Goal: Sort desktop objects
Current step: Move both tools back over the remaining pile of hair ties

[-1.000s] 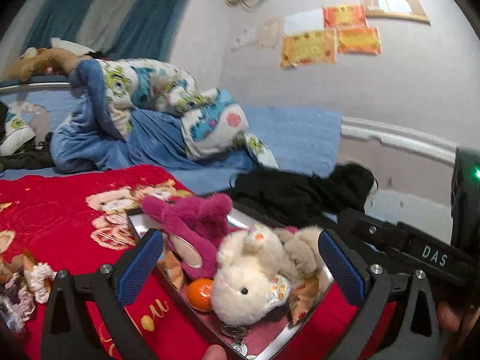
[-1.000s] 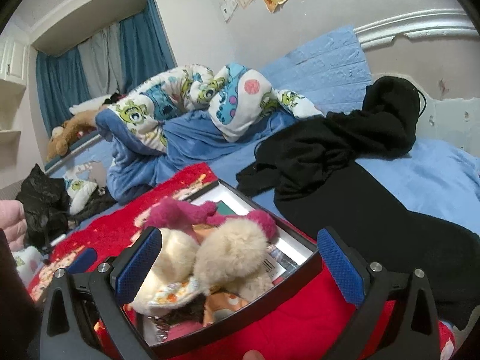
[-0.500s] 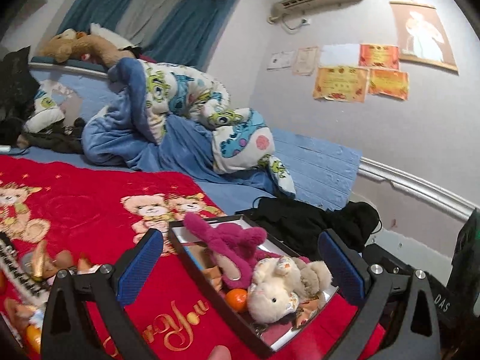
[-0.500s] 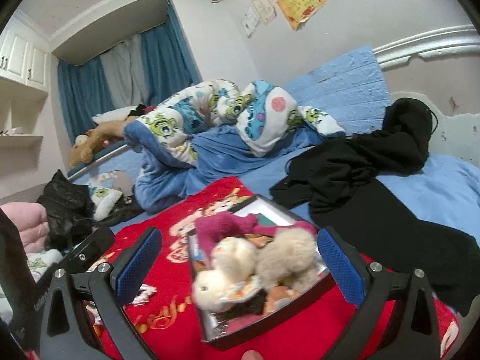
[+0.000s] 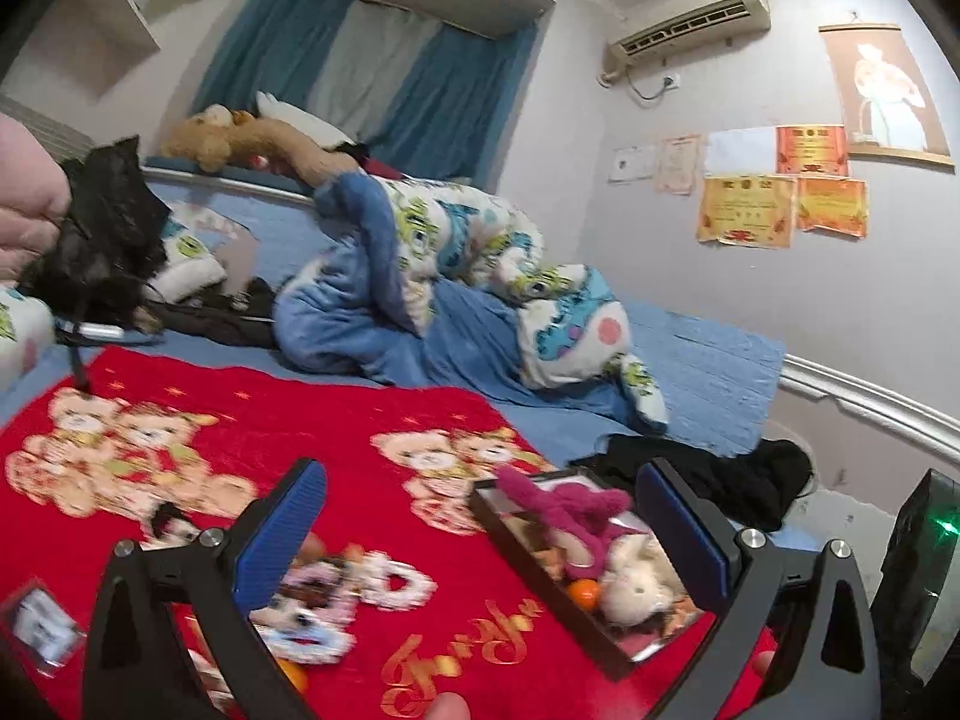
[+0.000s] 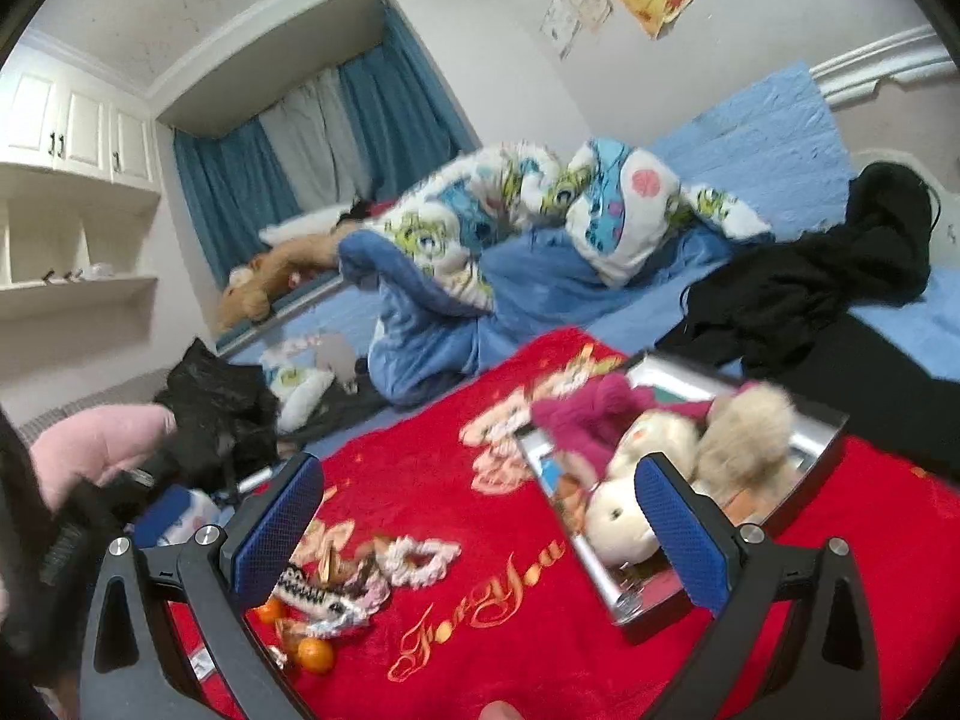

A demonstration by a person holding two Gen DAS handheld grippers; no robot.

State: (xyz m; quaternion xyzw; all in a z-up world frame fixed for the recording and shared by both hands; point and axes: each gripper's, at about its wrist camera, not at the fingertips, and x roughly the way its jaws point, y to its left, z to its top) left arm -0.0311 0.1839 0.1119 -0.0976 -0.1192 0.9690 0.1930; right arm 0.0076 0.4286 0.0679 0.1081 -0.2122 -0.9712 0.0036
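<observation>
both tongs (image 5: 480, 531) (image 6: 480, 525) gape empty over red blanket (image 6: 456, 480); tray (image 6: 825, 450) of plush right, trinkets (image 6: 360, 576) left.

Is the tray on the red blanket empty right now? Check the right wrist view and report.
No: the tray holds a cream plush toy, a magenta plush and a tan fluffy one.

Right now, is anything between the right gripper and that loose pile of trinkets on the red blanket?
Nothing visible blocks it. The right gripper is open and empty, and the trinket pile lies on bare red blanket by its left finger. The tray sits off to the right.
</observation>
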